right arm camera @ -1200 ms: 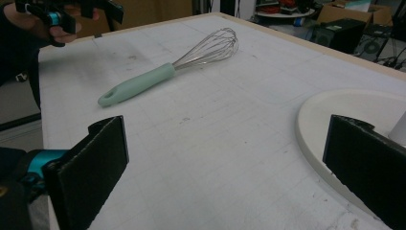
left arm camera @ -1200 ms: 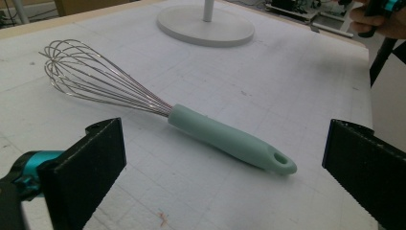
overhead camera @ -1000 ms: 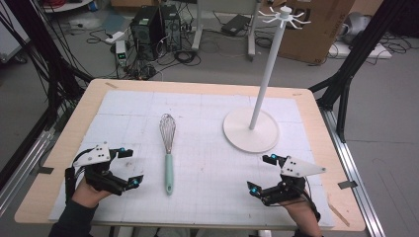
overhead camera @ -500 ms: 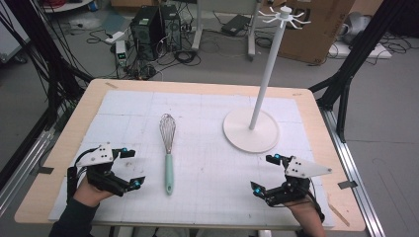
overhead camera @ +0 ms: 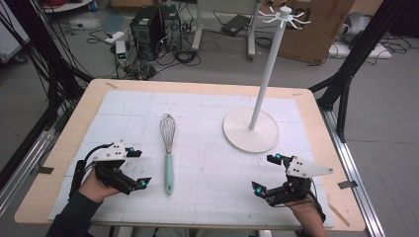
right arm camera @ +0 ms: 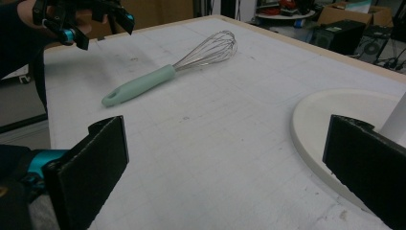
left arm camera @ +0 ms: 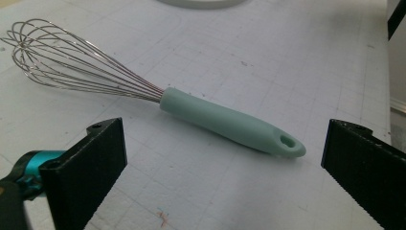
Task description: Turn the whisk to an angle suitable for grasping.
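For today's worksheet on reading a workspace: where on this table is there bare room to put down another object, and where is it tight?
Free: the mat between the whisk and the stand's round base, the strip between the left gripper and right gripper, and the far-left corner beyond the whisk's wires. Tight: between the base and the right gripper.

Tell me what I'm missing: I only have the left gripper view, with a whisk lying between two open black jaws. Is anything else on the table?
Observer: Yes. A white hook stand with a round base stands right of the whisk, its pole rising to a ring of hooks.
Operator: Where is the other gripper?
Observer: The right gripper sits near the table's front edge, below the stand's base, jaws apart and holding nothing.
Operator: Is the left gripper touching the whisk?
Observer: No. In the high view the left gripper is left of the mint handle, with bare mat between them.
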